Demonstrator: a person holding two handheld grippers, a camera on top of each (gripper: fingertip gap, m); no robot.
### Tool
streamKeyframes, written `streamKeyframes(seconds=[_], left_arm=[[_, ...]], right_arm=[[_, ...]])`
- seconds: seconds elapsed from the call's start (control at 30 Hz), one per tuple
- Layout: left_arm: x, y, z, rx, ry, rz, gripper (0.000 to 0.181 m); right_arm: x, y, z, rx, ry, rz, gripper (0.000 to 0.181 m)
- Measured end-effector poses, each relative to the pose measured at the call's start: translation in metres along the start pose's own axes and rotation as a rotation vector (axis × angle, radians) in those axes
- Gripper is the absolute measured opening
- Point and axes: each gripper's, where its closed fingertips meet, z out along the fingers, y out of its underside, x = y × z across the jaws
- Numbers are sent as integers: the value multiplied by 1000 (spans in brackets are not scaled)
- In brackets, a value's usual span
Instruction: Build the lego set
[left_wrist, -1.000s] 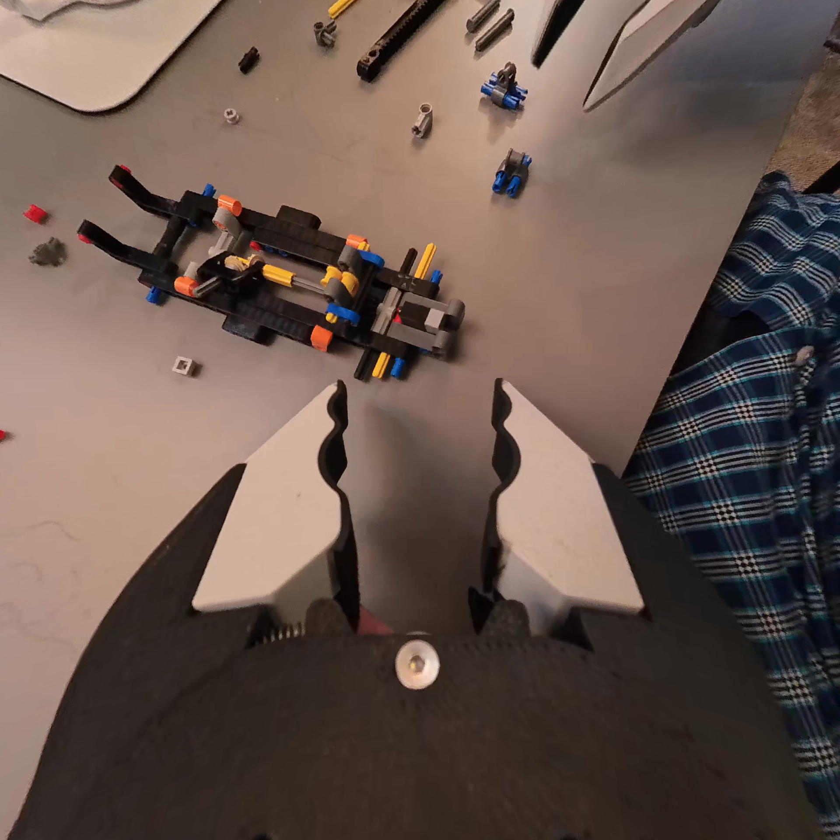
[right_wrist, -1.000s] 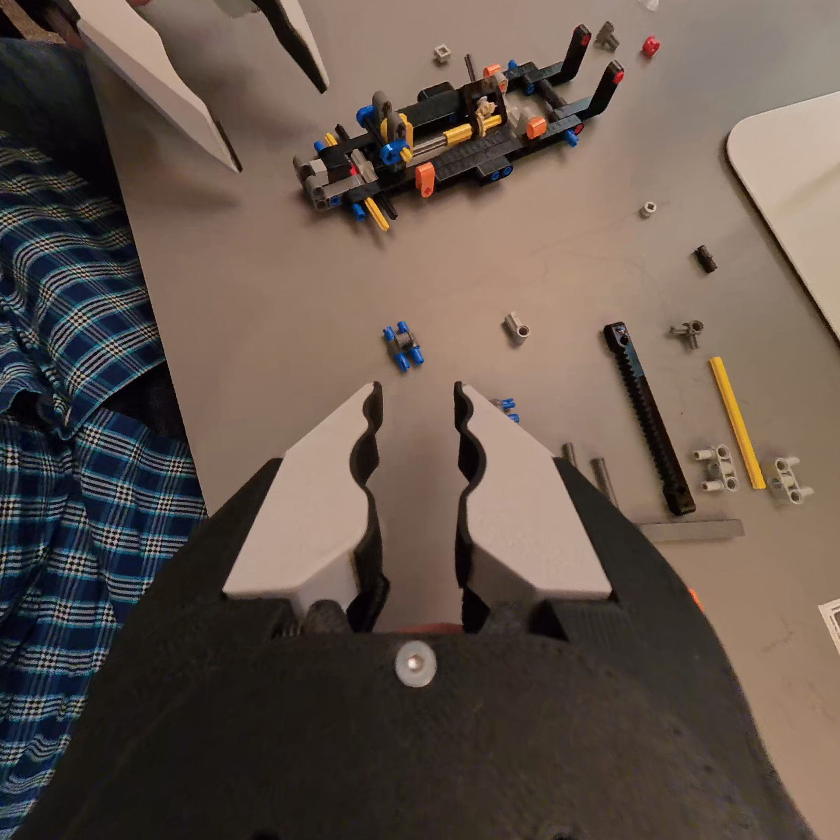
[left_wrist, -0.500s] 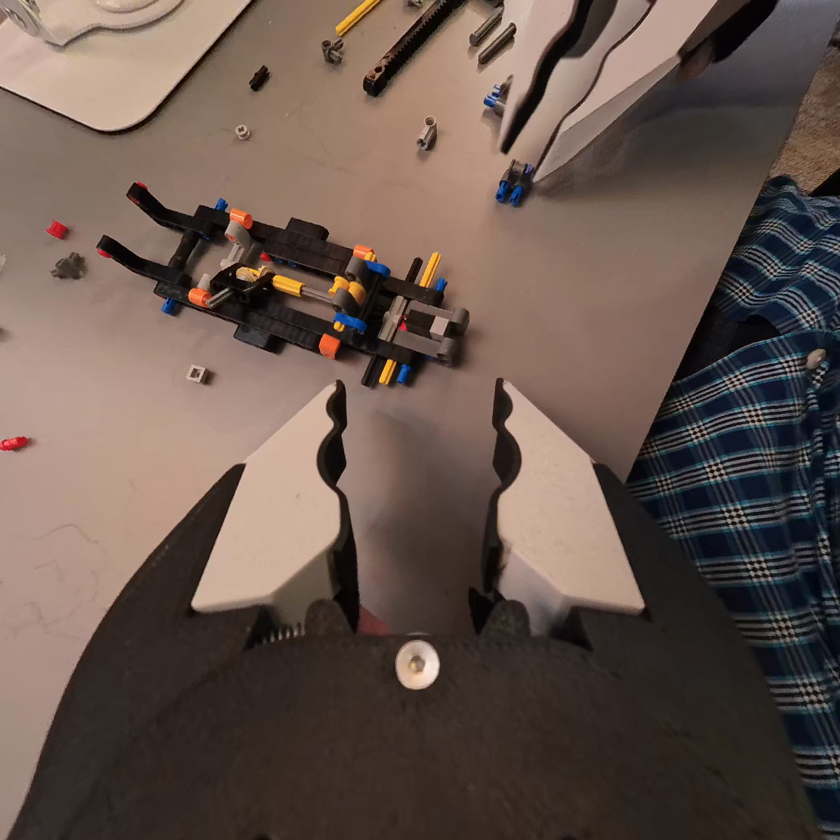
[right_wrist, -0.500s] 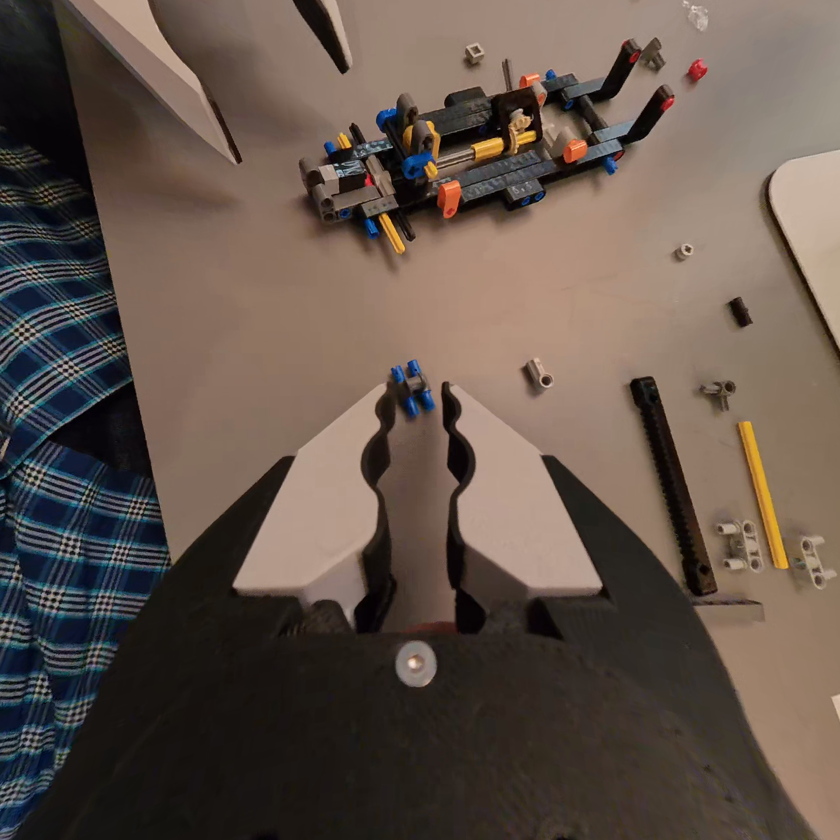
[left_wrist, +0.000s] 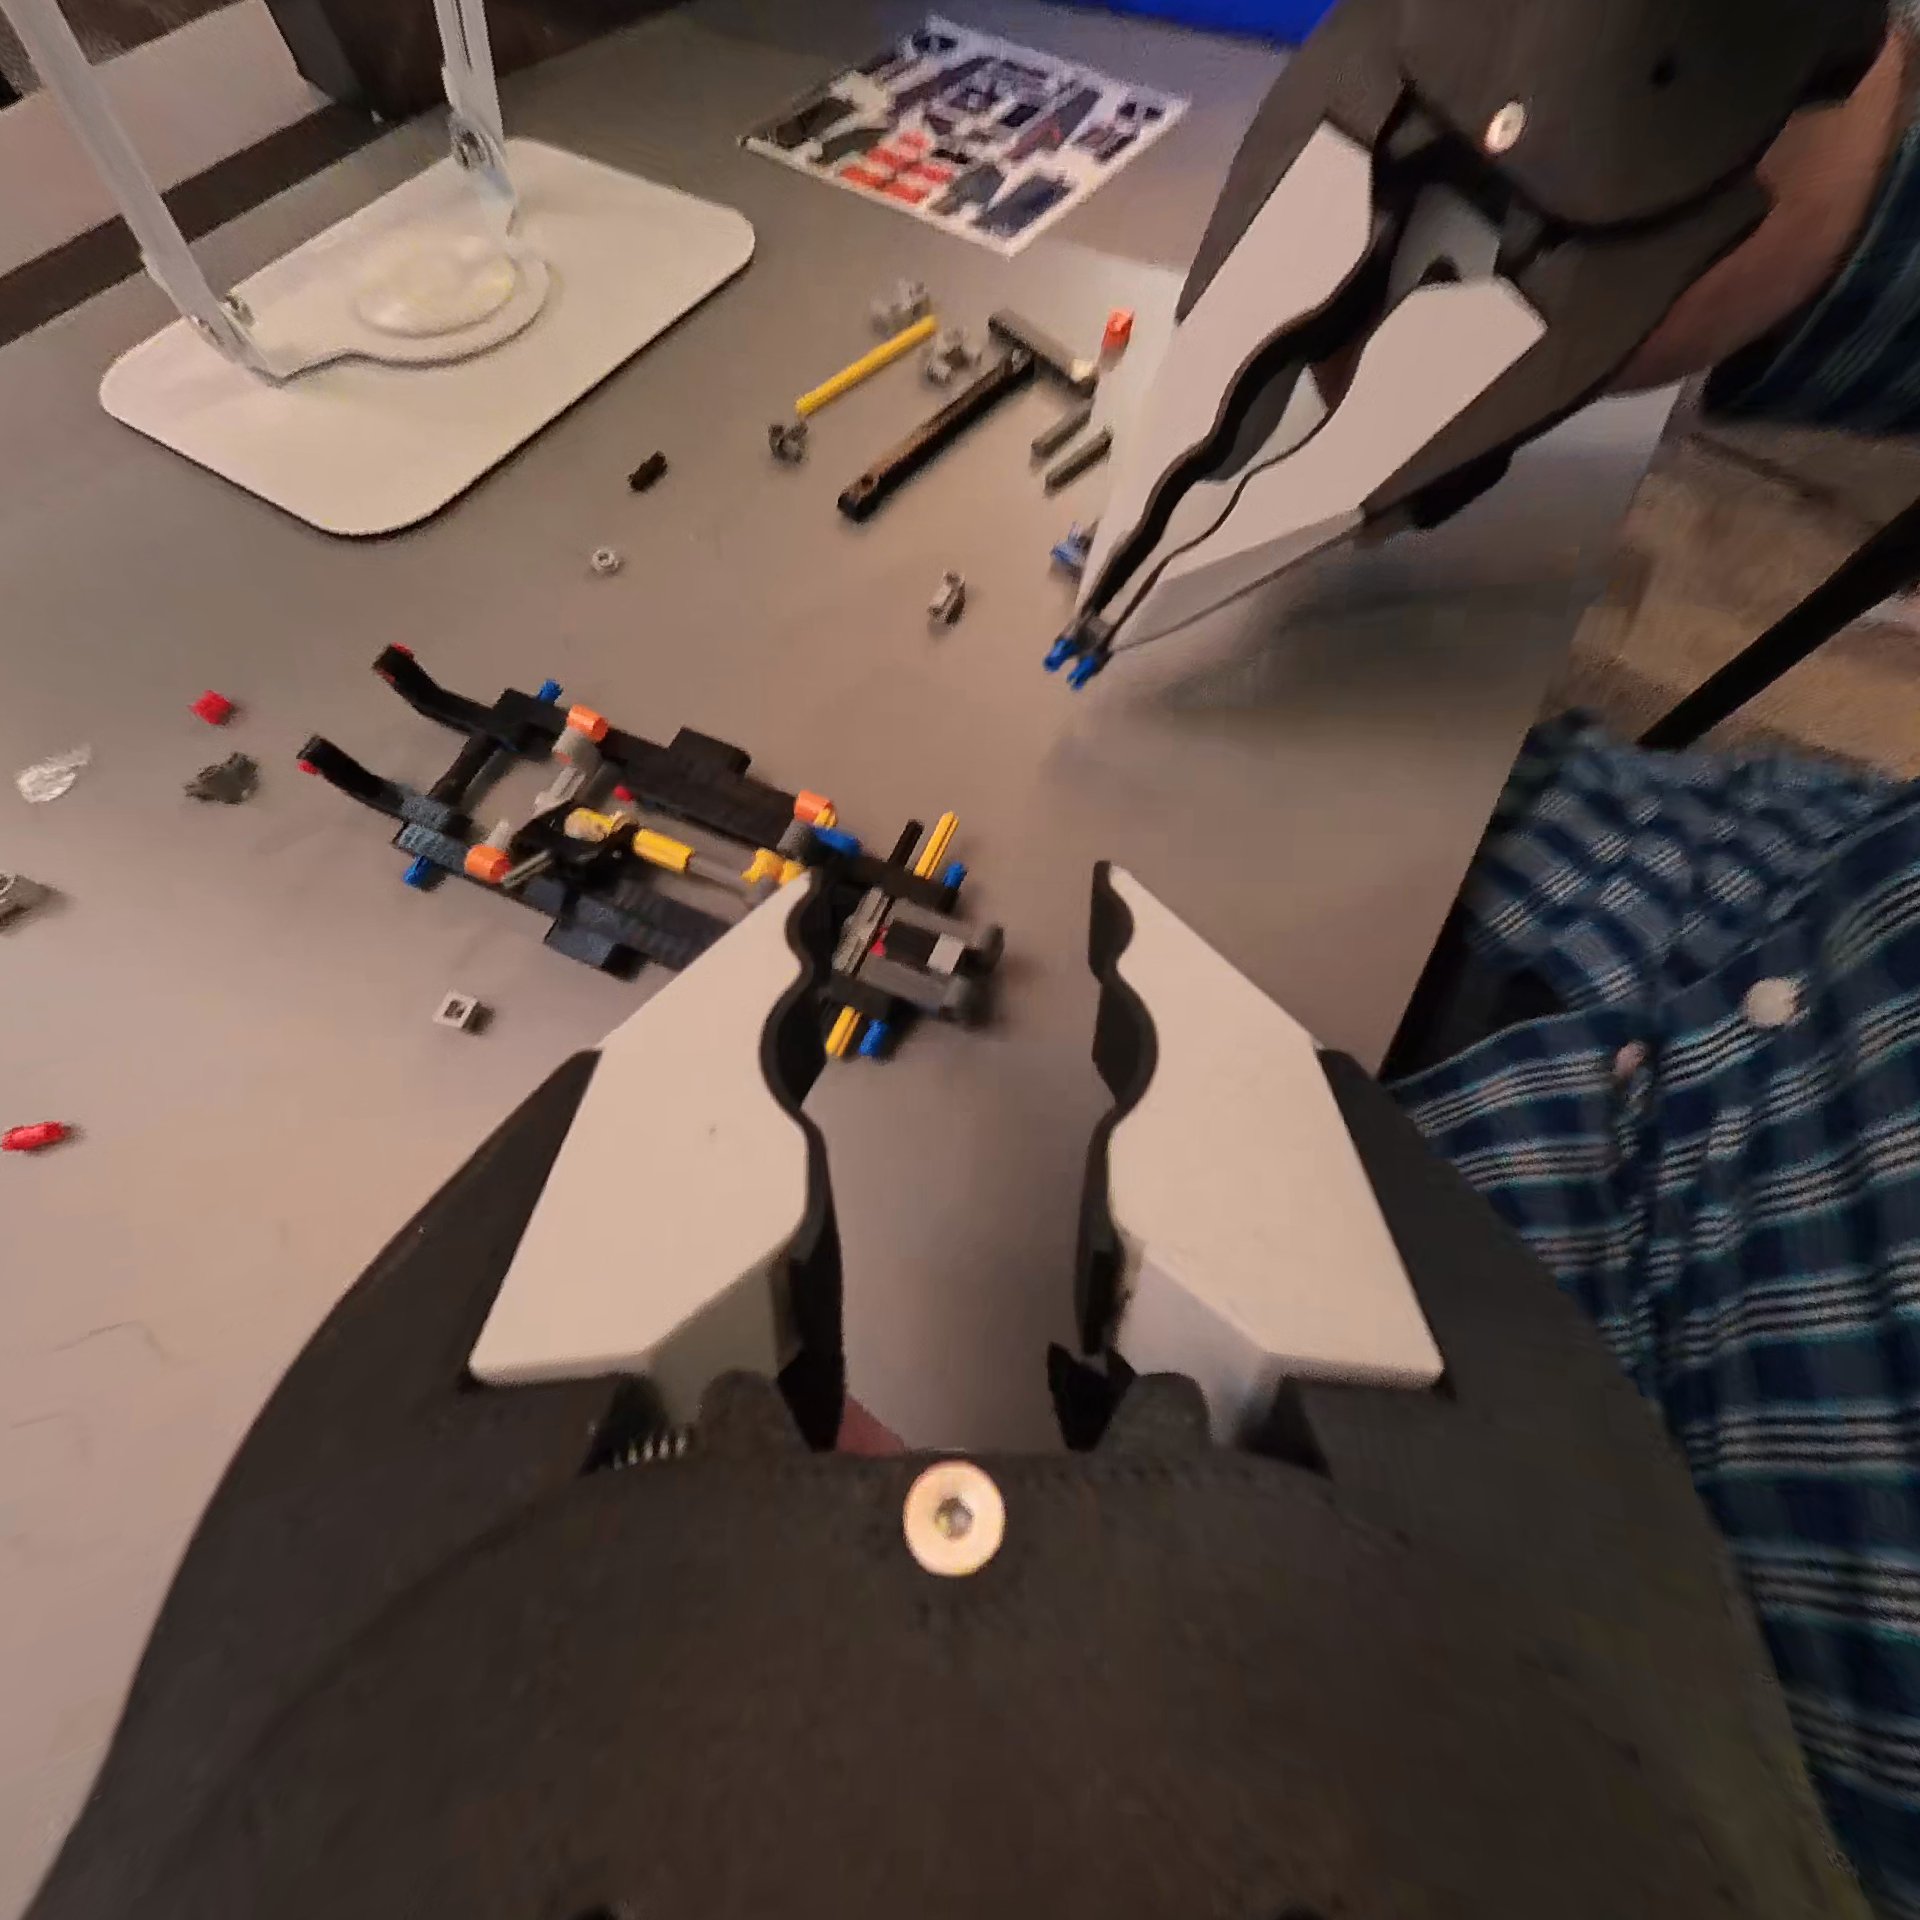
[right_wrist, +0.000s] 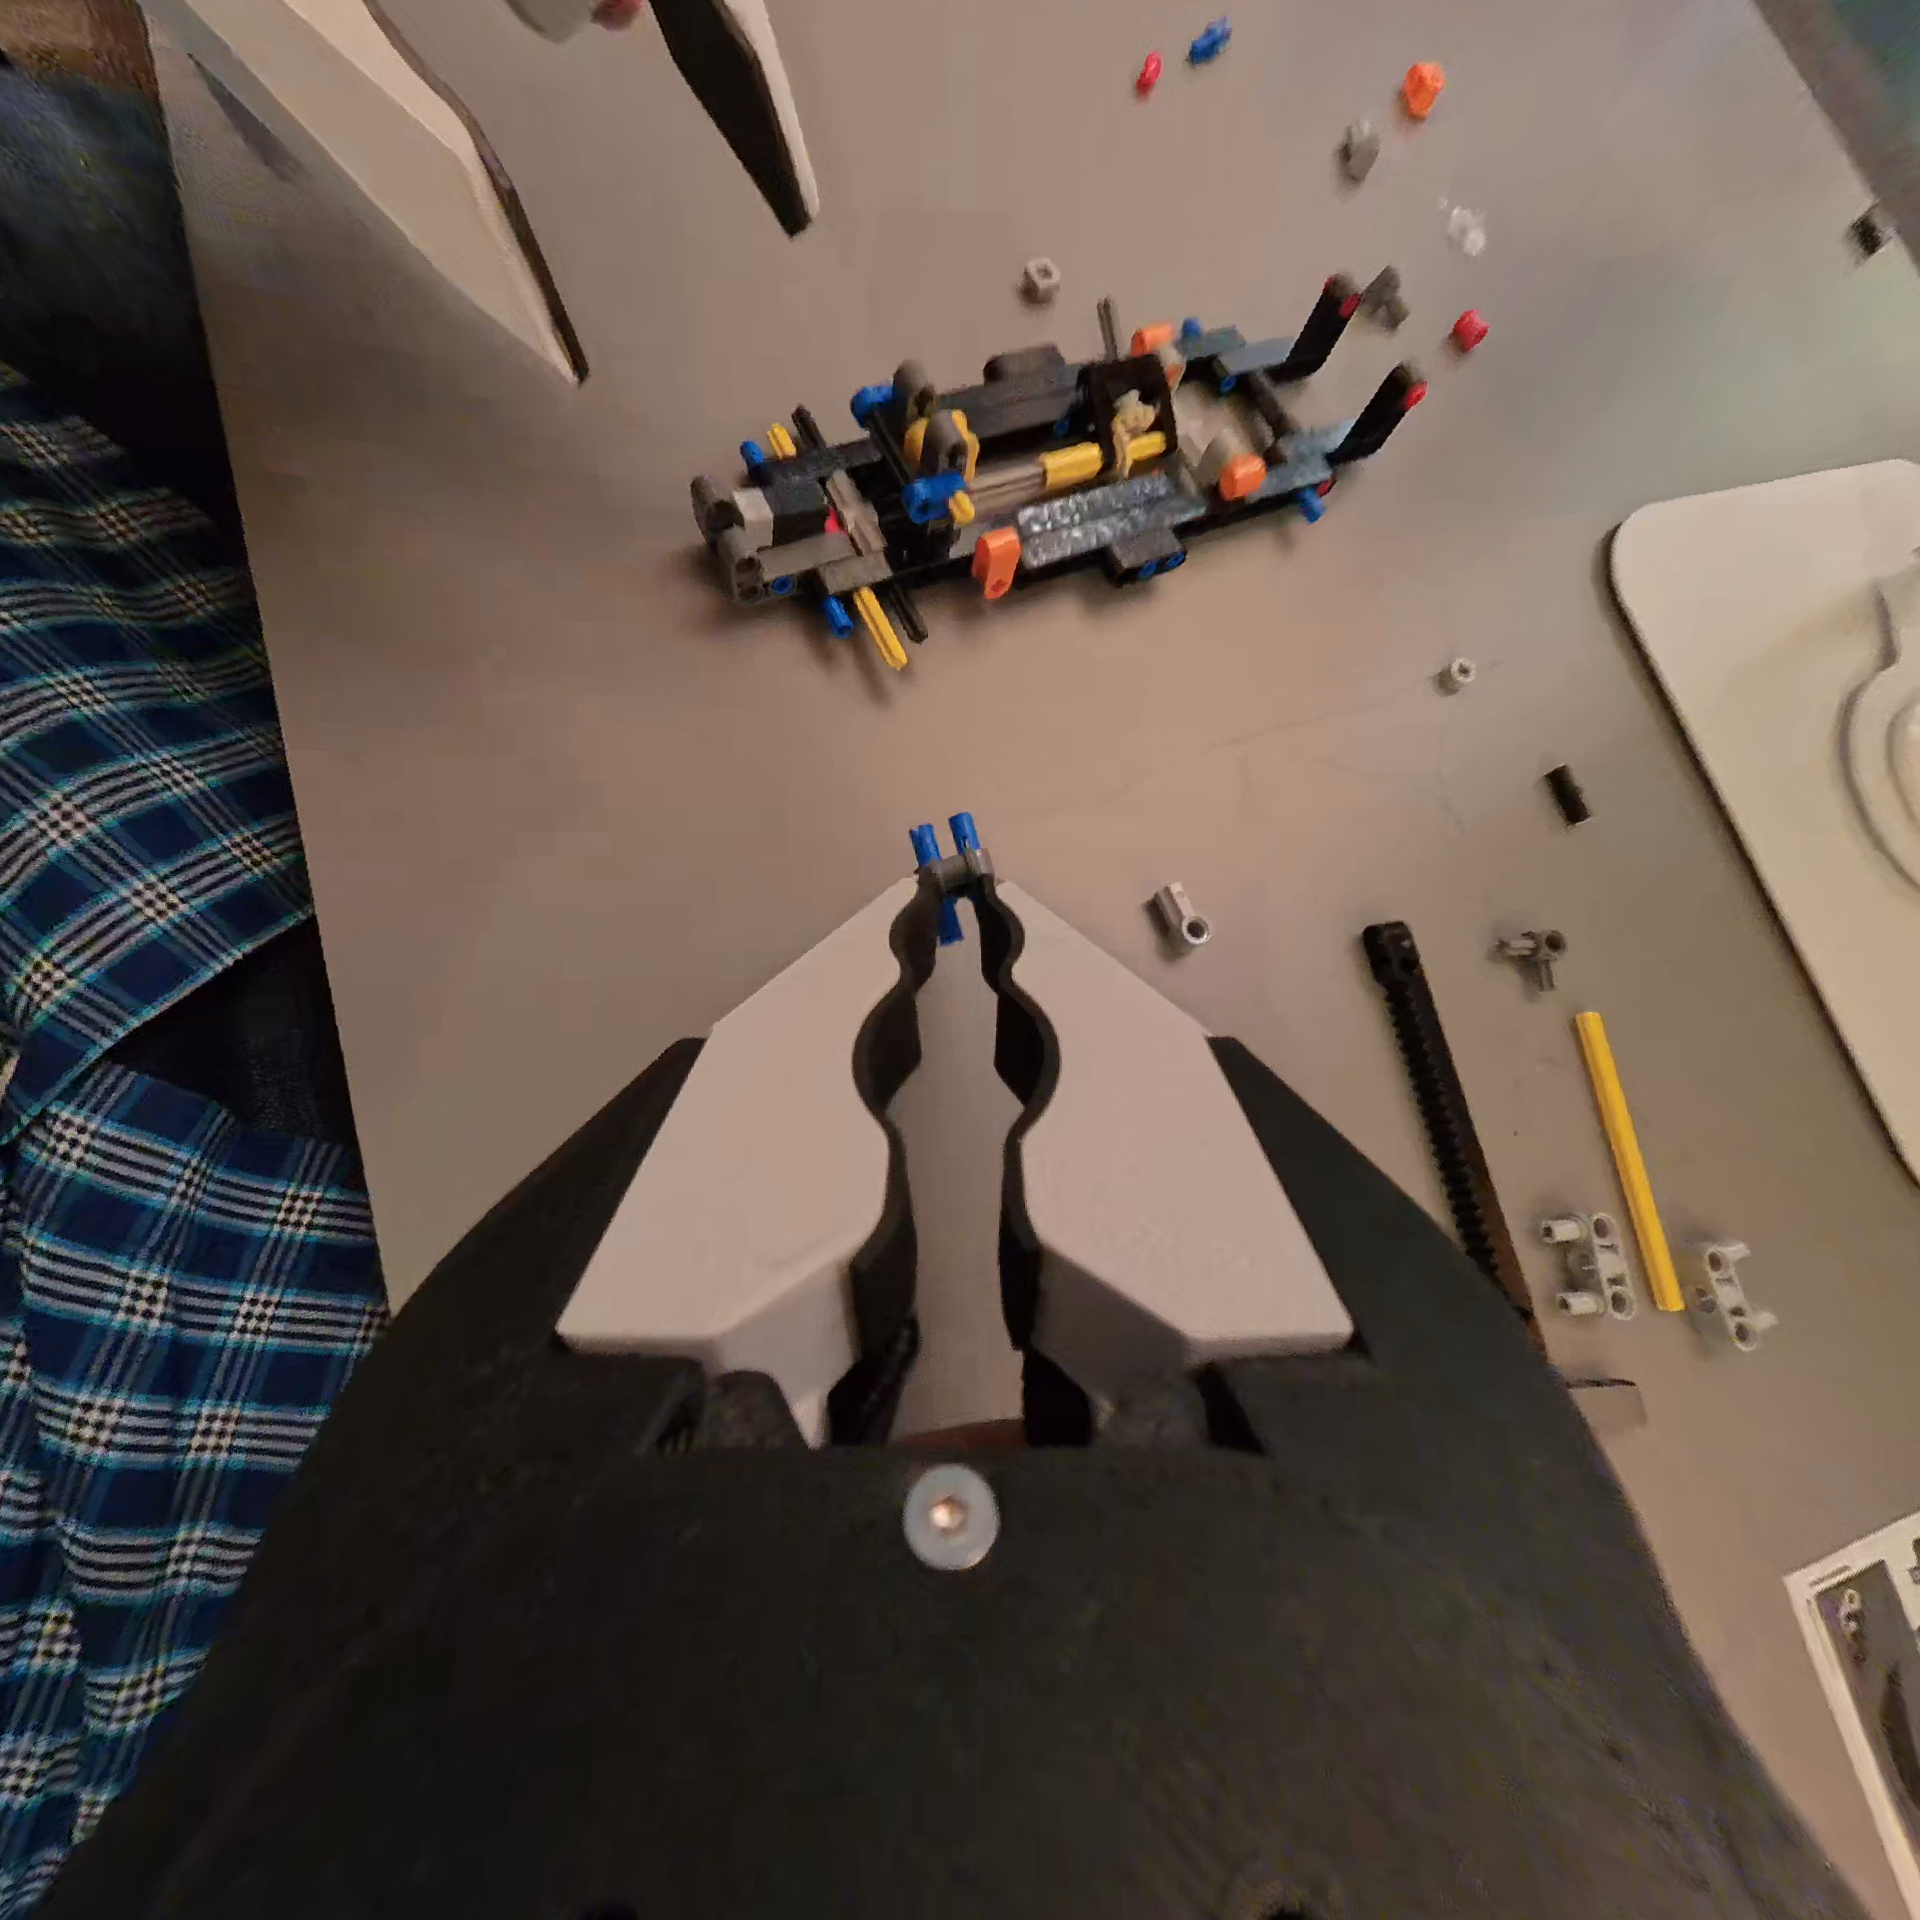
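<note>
- Between the tips of our right claw (right_wrist: 951, 883) sits the small grey connector with blue pins (right_wrist: 948, 854); tips pinched nearly closed on it, pins poking forward past them. Left wrist view shows the same piece (left_wrist: 1075, 646) at the claw tips, low over the bench (left_wrist: 1247, 810); contact with the surface can't be judged.
- Our left claw (left_wrist: 951, 904) is wide open and holds nothing. It hangs right over the near end of the chassis (left_wrist: 665, 831).
- Key relation: from the right claw, the chassis (right_wrist: 1039, 468) lies ahead and slightly right, well apart, bare bench between. Its long axis runs crosswise to the claw's pointing direction, forked black arms at the far right end. Left claw is the nearer one, so we'd guess it steadies the frame while the right brings the pin piece over.
- Materials: hard glossy plastic, black beams, orange, yellow and blue bits, grey blocks at the near end. Claw fingers are matte grey with wavy black inner pads.
- Loose parts to the right: toothed black rack (right_wrist: 1439, 1101), yellow axle (right_wrist: 1626, 1158), pale grey connectors (right_wrist: 1584, 1262), all rigid. Bench is smooth grey, so small parts will likely slide.
- Blue plaid shirt (right_wrist: 135, 935) at the bench edge.
</note>
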Motion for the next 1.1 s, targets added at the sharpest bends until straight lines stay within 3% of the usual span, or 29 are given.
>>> streamKeyframes(seconds=[0.03,0.4,0.77,1.1], left_arm=[[1,-4,0,11,6,-7,48],[9,-44,13,117,56,-77,44],[7,-91,28,245,65,-64,41],[9,-128,46,355,348,-453,40]], right_arm=[[1,-4,-2,12,10,-6,5],[5,-50,-30,242,29,46,5],[27,-84,-66,563,-89,354,4],[53,-88,-83,715,-81,433,5]])
